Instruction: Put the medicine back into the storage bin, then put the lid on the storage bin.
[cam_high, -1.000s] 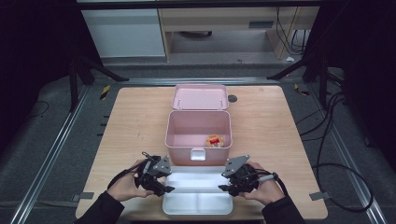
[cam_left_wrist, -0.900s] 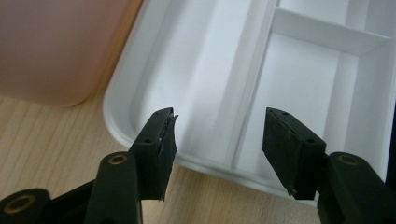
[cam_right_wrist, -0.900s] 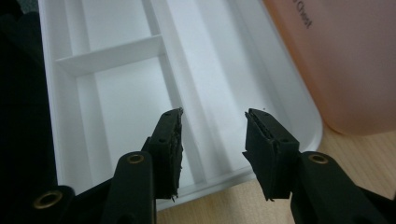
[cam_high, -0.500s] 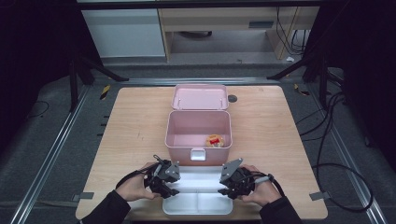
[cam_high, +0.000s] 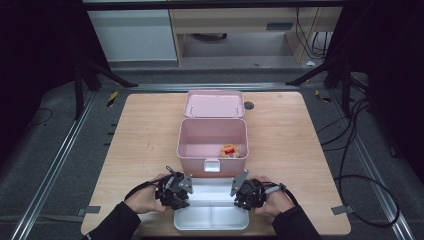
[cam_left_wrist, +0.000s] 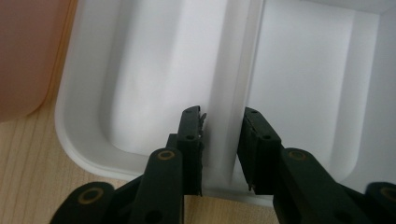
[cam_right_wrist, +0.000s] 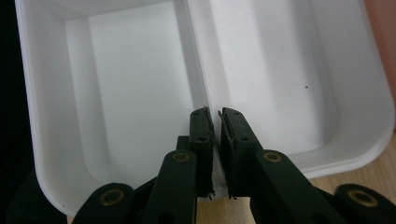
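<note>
- White tray (cam_high: 212, 220): a two-compartment tray at the near edge of the desk (cam_high: 135, 140), just in front of the pink box (cam_high: 212, 147). A raised divider (cam_left_wrist: 229, 93) splits it into two wells.
- Left gripper (cam_high: 176, 192): at the tray's left end. In the left gripper view its jaws straddle the divider where it meets the end wall, one jaw in each well. They have just been closing. The left jaw touches the divider's side; a thin gap seems to remain at the right jaw, so a firm clamp cannot be confirmed.
- Right gripper (cam_high: 246, 194): at the tray's right end. In the right gripper view its jaws have just been closing and are pinched on the thin divider wall (cam_right_wrist: 198, 70), one jaw on each side, pads against it.
- Edges: the tray's rounded rim (cam_left_wrist: 79, 149) curves just left of the left gripper's jaws, with bare wood beyond it. Past the right gripper's jaws the rim (cam_right_wrist: 369, 149) bends away to the right.
- Open room: both wells ahead of each pair of jaws are bare and white. The pink box wall (cam_left_wrist: 28, 56) stands close beside the tray's far edge, well left of the left gripper's jaws.
- Pink box: open, its lid (cam_high: 214, 103) laid back, a small orange-and-red item (cam_high: 230, 150) inside.
</note>
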